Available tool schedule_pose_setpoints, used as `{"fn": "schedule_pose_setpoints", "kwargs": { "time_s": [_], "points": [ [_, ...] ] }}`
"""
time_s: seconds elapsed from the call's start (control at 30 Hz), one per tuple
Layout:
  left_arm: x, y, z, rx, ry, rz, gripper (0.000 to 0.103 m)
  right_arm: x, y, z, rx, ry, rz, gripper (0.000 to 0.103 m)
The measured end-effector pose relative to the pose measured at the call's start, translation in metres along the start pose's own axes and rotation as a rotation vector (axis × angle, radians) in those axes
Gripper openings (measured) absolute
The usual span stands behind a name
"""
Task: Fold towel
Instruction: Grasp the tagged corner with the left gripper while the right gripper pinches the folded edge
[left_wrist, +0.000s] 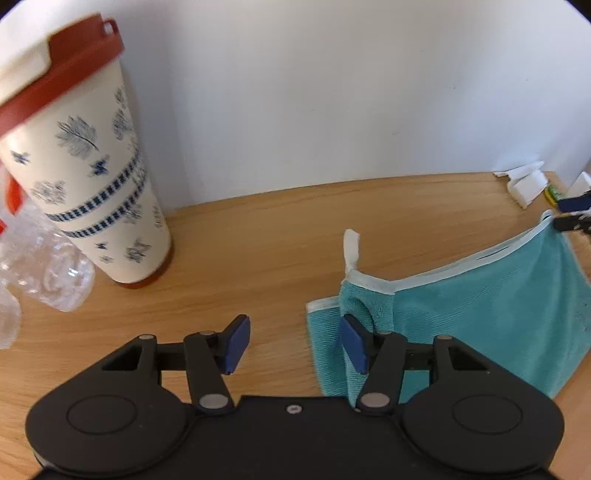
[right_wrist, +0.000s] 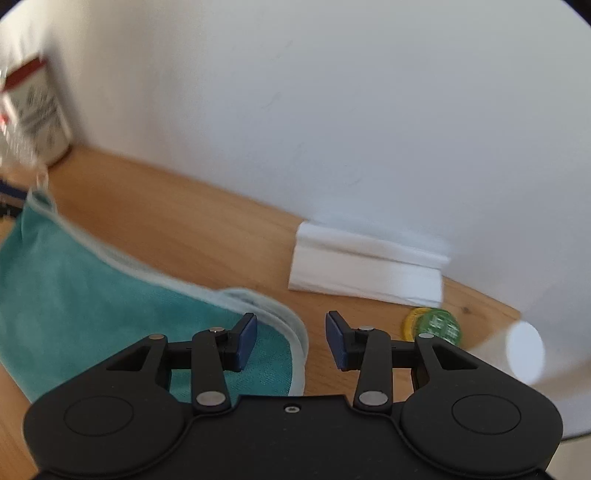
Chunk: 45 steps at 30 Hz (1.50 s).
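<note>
The teal towel (left_wrist: 480, 314) lies on the wooden table (left_wrist: 240, 251), partly folded, its long axis running left to right, with a white loop tag (left_wrist: 351, 245) standing up at the left corner. The left gripper (left_wrist: 293, 343) is wide open; its right pad touches the towel corner but does not grip it. The right gripper (right_wrist: 290, 341) is also wide open, holding nothing, above the towel's right edge. The patterned cup (left_wrist: 85, 177) at far left has no readable writing

The teal terry-cloth towel (left_wrist: 480, 314) looks soft and napped, with smooth pale binding. The light wooden surface (left_wrist: 258, 251) is matt and grained. The black matt plastic left hand-held gripper (left_wrist: 295, 341) carries blue pads.
</note>
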<state>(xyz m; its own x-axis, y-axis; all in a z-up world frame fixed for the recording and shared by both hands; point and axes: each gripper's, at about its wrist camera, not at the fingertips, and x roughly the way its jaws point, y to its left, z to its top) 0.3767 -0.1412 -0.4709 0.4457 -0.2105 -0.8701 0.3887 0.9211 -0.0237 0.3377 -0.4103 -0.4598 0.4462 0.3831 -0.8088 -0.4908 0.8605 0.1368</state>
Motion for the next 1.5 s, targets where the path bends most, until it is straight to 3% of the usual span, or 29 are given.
{"fn": "schedule_pose_setpoints", "kwargs": {
  "time_s": [0.07,0.13,0.17,0.23,0.27,0.4,0.53,0.57,0.63,0.7,1.0,1.07,1.13,1.23,1.5],
  "points": [
    [0.003,-0.002,0.000,0.003,-0.011,-0.018,0.058,0.005,-0.002,0.000,0.007,0.005,0.020,0.038],
    [0.004,-0.003,0.000,0.009,-0.020,-0.037,0.054,0.003,-0.003,0.000,0.020,-0.003,0.038,0.014],
    [0.004,-0.004,0.001,0.009,-0.022,-0.042,0.047,0.002,-0.005,-0.001,0.026,-0.009,0.035,0.014],
    [0.006,-0.004,0.002,0.003,-0.021,-0.061,0.013,0.000,-0.007,-0.006,0.043,-0.019,0.041,0.009],
    [0.007,-0.005,0.002,0.005,-0.021,-0.049,0.008,-0.002,-0.008,-0.008,0.059,-0.024,0.044,0.009],
    [0.001,0.002,0.000,-0.046,-0.031,-0.061,0.006,-0.018,-0.015,-0.015,0.150,-0.077,0.063,0.009],
    [-0.011,0.009,0.000,-0.094,-0.066,-0.081,0.004,-0.035,-0.009,-0.020,0.157,-0.115,0.076,0.009],
    [-0.012,0.009,0.000,-0.095,-0.063,-0.069,0.007,-0.031,-0.011,-0.021,0.162,-0.114,0.078,0.009],
    [-0.014,0.014,0.000,-0.117,-0.059,-0.072,0.030,-0.027,-0.013,-0.022,0.174,-0.111,0.078,0.009],
    [-0.020,0.020,0.000,-0.133,-0.076,-0.117,0.046,-0.023,-0.016,-0.023,0.202,-0.101,0.075,0.009],
    [-0.004,-0.001,0.006,-0.009,-0.059,-0.135,0.046,-0.019,-0.018,-0.026,0.227,-0.075,0.079,0.009],
    [0.002,-0.006,0.008,0.007,-0.056,-0.136,0.045,-0.018,-0.018,-0.026,0.230,-0.072,0.078,0.009],
    [0.008,-0.012,0.010,0.023,-0.051,-0.131,0.020,-0.018,-0.018,-0.027,0.230,-0.070,0.078,0.009],
    [0.011,-0.018,0.010,0.043,-0.045,-0.130,0.009,-0.021,-0.017,-0.026,0.236,-0.073,0.081,0.009],
    [-0.023,-0.021,0.009,0.026,-0.079,-0.115,0.005,-0.051,-0.008,-0.028,0.282,-0.101,0.067,0.008]
  ]
}}
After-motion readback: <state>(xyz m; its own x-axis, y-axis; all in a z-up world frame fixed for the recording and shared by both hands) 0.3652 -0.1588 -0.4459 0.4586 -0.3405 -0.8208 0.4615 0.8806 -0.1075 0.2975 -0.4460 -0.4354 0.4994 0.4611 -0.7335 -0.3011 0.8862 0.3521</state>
